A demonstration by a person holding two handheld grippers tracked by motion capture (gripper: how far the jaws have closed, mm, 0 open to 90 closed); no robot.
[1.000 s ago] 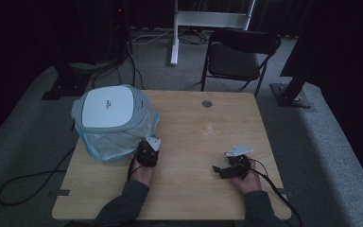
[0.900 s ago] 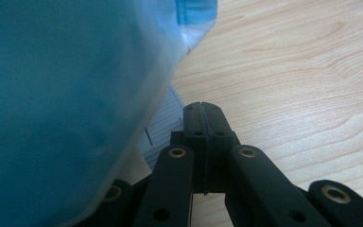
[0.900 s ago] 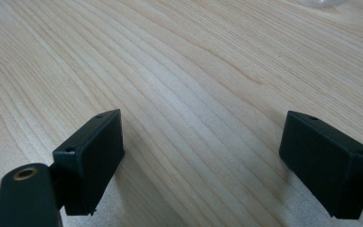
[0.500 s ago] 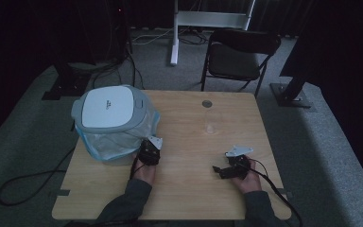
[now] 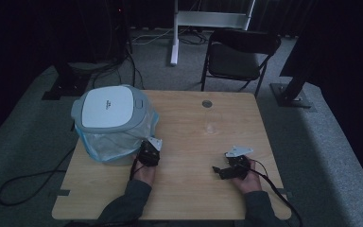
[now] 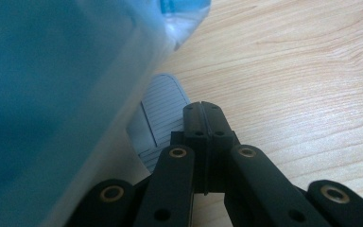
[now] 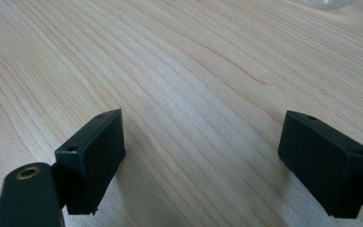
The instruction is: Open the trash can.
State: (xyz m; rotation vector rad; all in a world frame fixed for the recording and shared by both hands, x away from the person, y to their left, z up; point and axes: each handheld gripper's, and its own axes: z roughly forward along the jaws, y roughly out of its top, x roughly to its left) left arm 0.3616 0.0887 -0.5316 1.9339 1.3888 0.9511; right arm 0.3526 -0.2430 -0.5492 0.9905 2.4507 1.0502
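A bagged white-lidded appliance [image 5: 113, 124] sits left of centre in the high view. The left gripper [image 5: 150, 152], jaws pressed together (nothing between), lies at its lower-right edge; the right gripper [image 5: 223, 171], jaws apart, rests well away.

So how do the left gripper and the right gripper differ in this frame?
The left gripper has its jaws pressed shut with nothing between them; the right gripper has its jaws wide apart. The left gripper sits right beside the plastic-wrapped container, by its grey latch; the right gripper is over bare table, away from the container. Both are black, hand-held, and low over the wood.
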